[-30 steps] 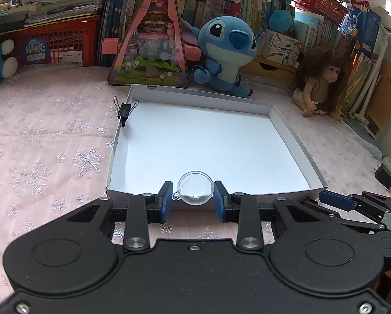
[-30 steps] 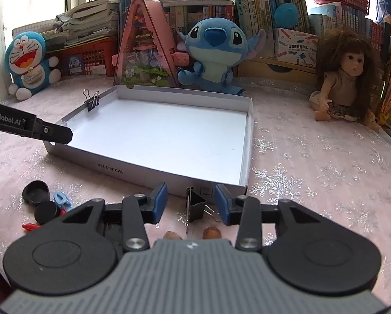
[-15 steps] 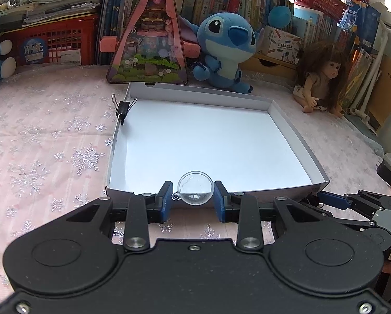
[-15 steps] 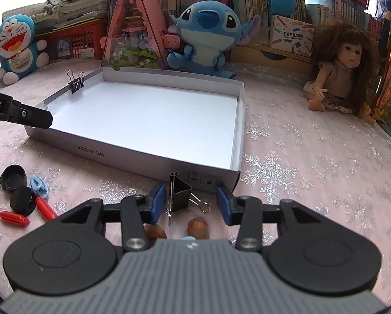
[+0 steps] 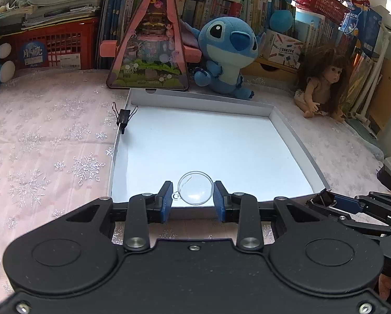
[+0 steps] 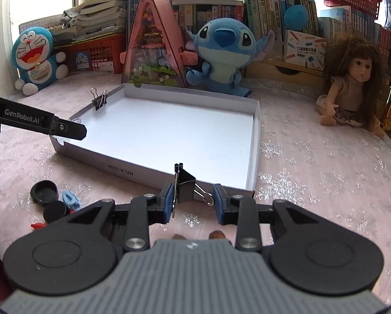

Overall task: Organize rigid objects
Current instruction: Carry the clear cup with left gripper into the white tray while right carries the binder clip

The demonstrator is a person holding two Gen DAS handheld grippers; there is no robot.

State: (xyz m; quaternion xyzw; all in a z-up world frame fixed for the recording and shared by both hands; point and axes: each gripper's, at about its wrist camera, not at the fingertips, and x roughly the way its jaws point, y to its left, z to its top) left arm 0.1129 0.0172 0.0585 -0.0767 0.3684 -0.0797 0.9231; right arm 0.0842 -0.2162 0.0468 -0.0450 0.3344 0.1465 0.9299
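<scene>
- The white tray (image 5: 294, 136) is nearly bare: one black binder clip (image 5: 123, 117) sits on its left wall.
- My left gripper (image 5: 193, 201) holds a clear dome (image 5: 195, 188) just over the near edge, not released.
- My right gripper (image 6: 193, 201) pinches a second binder clip (image 6: 185, 186) by the tray's near wall.
- Black caps (image 6: 44, 191) and small bits wait on the cloth.

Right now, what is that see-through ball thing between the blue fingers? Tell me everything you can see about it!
The clear ball looks like a small dome or half-sphere of see-through plastic, with a tiny ring tab on its left side. It sits between the blue pads of the left gripper, over the near edge of the white box. The box's white floor shows straight through it. The right pad touches it; on the left I cannot tell. It looks empty.
</scene>
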